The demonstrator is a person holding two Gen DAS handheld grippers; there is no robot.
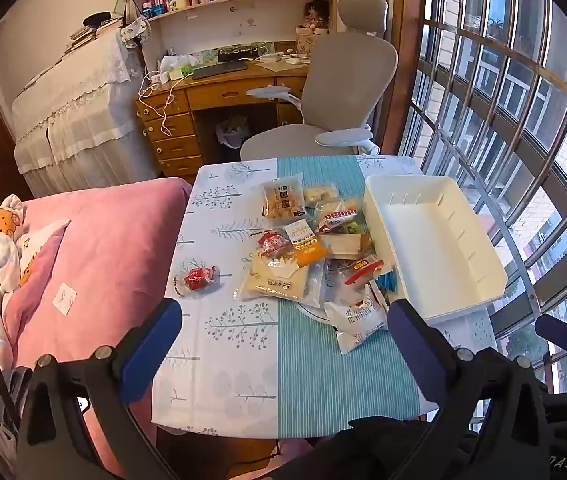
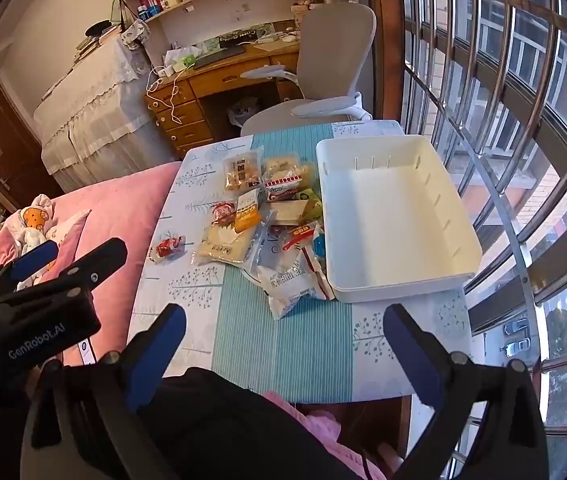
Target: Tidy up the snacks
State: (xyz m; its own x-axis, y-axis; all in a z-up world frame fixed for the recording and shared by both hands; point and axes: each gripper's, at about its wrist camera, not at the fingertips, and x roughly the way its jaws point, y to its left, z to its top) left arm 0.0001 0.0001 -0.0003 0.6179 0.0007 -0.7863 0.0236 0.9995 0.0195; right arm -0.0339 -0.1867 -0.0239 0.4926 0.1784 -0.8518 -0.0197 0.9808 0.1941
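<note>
Several wrapped snacks (image 1: 303, 248) (image 2: 263, 224) lie heaped in the middle of a small table. One red-wrapped snack (image 1: 197, 278) (image 2: 167, 247) sits apart at the left. A white-wrapped snack (image 1: 357, 320) (image 2: 289, 282) is nearest me. An empty cream bin (image 1: 479, 280) (image 2: 463, 256) stands at the right, touching the heap. My left gripper (image 1: 285, 322) hangs open above the table's near part, nothing between its blue-padded fingers. My right gripper (image 2: 283, 324) is open too, short of the snacks. The left gripper (image 2: 67, 256) also shows at the left in the right wrist view.
The table carries a white tree-print cloth with a teal striped runner (image 1: 315, 376) (image 2: 275, 340). A pink bed (image 1: 95, 248) (image 2: 123, 208) adjoins its left side. A grey office chair (image 1: 339, 92) and a wooden desk stand behind. Barred windows (image 1: 523, 120) run along the right.
</note>
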